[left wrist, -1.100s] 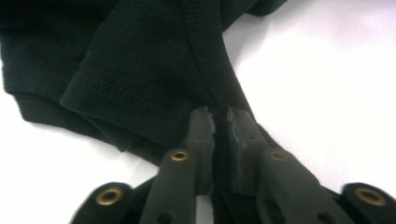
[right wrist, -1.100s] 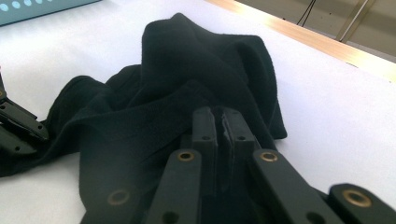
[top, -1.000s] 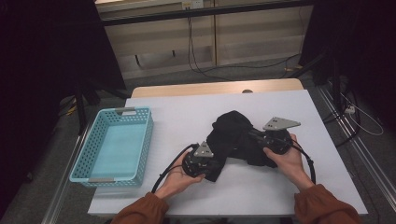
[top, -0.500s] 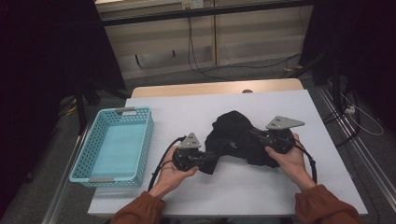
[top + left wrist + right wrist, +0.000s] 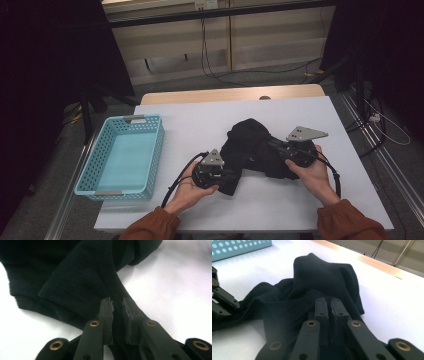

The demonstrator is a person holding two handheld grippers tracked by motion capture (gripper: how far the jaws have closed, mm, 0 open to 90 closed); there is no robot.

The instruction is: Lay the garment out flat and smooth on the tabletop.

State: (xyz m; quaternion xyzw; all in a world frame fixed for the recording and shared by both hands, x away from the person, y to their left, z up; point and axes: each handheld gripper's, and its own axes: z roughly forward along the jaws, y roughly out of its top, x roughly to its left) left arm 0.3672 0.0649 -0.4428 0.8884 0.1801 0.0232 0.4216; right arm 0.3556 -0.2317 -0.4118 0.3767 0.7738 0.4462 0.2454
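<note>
A black garment (image 5: 255, 145) lies bunched on the white table (image 5: 200, 120), right of centre. My left gripper (image 5: 232, 177) is at its near left corner. In the left gripper view a taut seamed fold of the garment (image 5: 75, 277) runs down between the pads of the left gripper (image 5: 117, 307). Those jaws have just been opening a little, and the cloth is still pinched. My right gripper (image 5: 272, 147) is shut on the garment's right side, its jaws (image 5: 329, 302) nearly together with cloth (image 5: 324, 277) heaped ahead. The left gripper (image 5: 222, 302) shows at the far left there.
A light blue perforated basket (image 5: 150, 150) stands empty at the table's left side, and a corner of the basket (image 5: 237, 247) shows in the right gripper view. Bare white tabletop lies beyond the garment, with a wooden edge (image 5: 230, 94) at the back.
The left hand shifted slightly left, then back toward the garment, with the cloth corner still between its jaws. The right hand has kept still.
</note>
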